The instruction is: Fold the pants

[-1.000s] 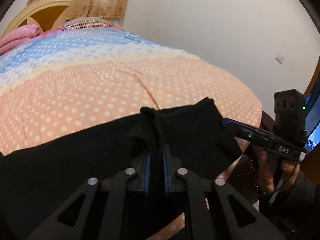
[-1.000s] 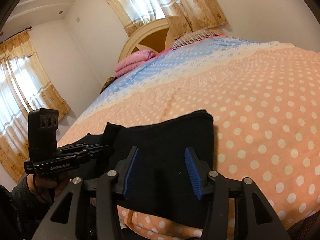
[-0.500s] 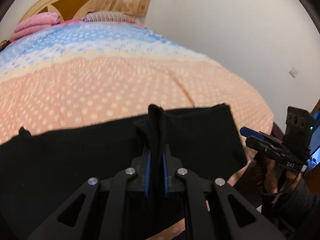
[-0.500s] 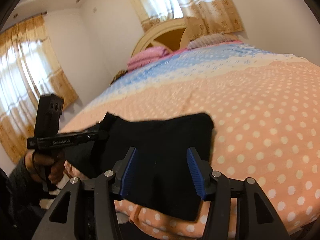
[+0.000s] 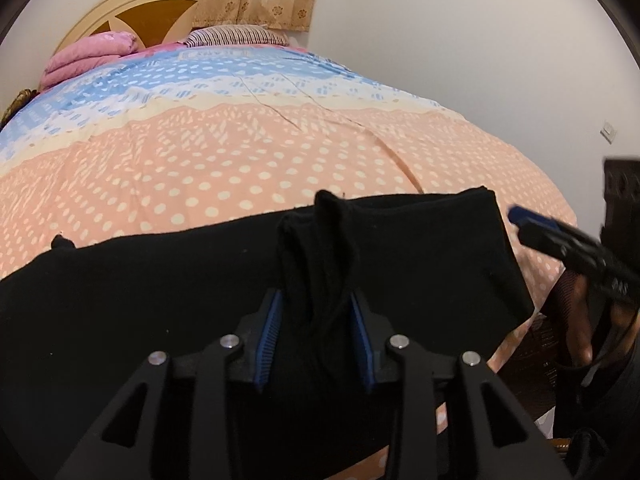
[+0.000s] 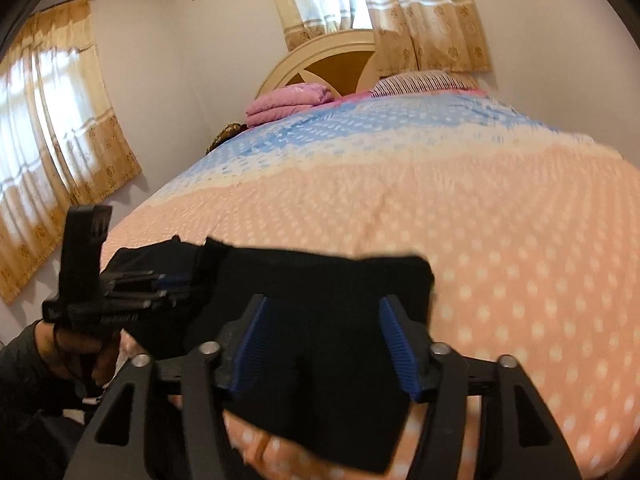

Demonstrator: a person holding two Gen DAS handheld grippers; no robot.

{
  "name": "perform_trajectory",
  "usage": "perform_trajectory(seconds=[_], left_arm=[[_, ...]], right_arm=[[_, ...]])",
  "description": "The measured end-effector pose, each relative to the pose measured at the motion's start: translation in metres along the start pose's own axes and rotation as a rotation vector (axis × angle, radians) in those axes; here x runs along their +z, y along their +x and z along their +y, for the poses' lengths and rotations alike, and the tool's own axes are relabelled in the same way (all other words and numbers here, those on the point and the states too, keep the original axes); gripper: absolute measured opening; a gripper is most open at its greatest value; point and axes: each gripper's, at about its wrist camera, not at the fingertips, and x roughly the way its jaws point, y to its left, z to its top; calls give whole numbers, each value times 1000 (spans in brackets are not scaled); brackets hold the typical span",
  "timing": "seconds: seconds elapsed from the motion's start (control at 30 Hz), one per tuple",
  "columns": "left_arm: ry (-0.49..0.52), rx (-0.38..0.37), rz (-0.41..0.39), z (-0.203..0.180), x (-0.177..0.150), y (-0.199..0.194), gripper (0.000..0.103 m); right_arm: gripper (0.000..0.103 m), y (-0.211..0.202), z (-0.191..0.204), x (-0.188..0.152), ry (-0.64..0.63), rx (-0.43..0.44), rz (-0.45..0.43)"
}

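- The black pants (image 5: 160, 280) lie along the near edge of the bed (image 5: 240, 152), one end hanging a little over the foot edge.
- Beyond the pants' far edge the dotted peach bedspread (image 6: 500, 240) runs bare up to the folded pink blanket (image 5: 84, 56) and striped pillow (image 5: 236, 36) at the headboard (image 6: 332, 60).
- The left tongs (image 5: 316, 336) stand partly spread around a raised bunch of the pants' cloth; half a second ago they were pinched tight on it.
- The right tongs (image 6: 324, 340) are spread wide above the pants' right end, gripping nothing, just as before.
- From the left camera, the right tongs (image 5: 560, 240) sit just off the pants' right edge, past the corner of the bed.
- The right camera has tipped upward since the earlier frame, showing more curtain (image 6: 400, 12) and wall.
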Motion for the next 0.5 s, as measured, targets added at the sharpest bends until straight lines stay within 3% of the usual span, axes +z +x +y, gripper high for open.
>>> perform_trajectory(seconds=[0.1,0.3,0.5], left_arm=[[-1,-3,0,1,-1,1,39],[-5,-17,-2,2,-2,0,43],[-15,-33,-11,4,-4,-3,53]], right_arm=[[66,36,-15,1,66,-29,113],[66,20,4,-2,3,-84,88],[66,6,47,-25,-65,19,93]])
